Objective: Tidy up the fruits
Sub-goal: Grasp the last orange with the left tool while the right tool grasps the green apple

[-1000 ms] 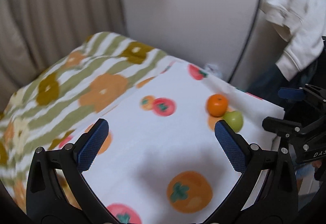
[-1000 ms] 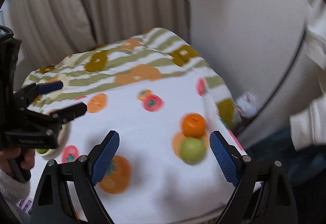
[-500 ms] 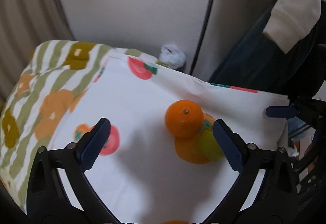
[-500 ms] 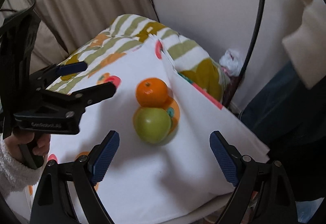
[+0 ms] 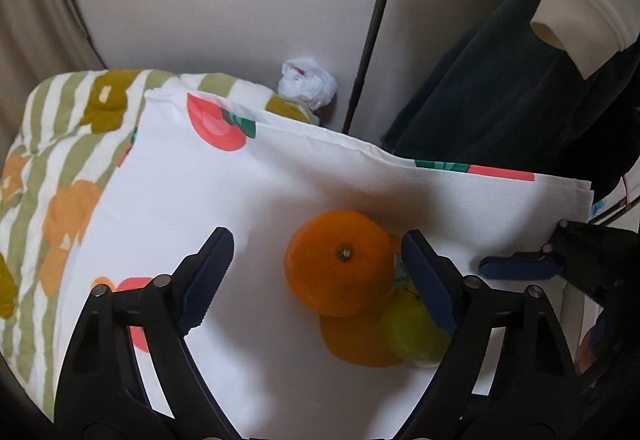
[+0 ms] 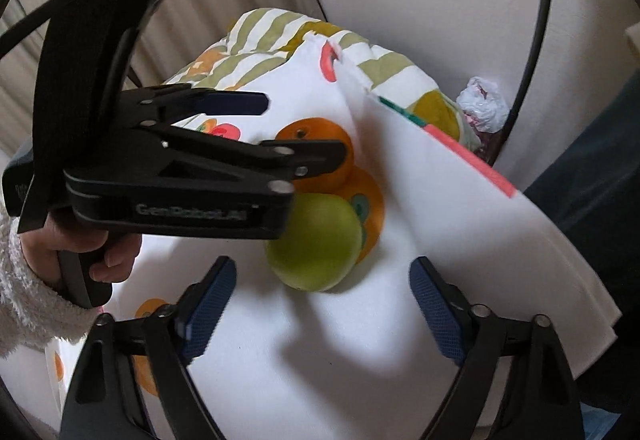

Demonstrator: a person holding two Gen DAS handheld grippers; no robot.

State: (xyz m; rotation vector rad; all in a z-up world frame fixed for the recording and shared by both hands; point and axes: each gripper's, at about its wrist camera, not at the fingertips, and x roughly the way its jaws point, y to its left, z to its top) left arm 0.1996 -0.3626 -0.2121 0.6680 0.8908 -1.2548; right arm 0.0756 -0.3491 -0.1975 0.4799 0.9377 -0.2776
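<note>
Fruit sits touching on the white printed cloth (image 5: 248,200): orange (image 5: 340,262) beyond green apple (image 6: 316,244). Left gripper (image 5: 318,272) hovers wide open around the orange, gripping nothing. Right gripper (image 6: 322,304) spreads wide and empty, near the apple.

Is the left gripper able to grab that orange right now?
Probably yes. The left gripper is open, and the orange sits between its fingers, uncovered. The green apple touches the orange and lies by one finger, so it may get nudged.
</note>
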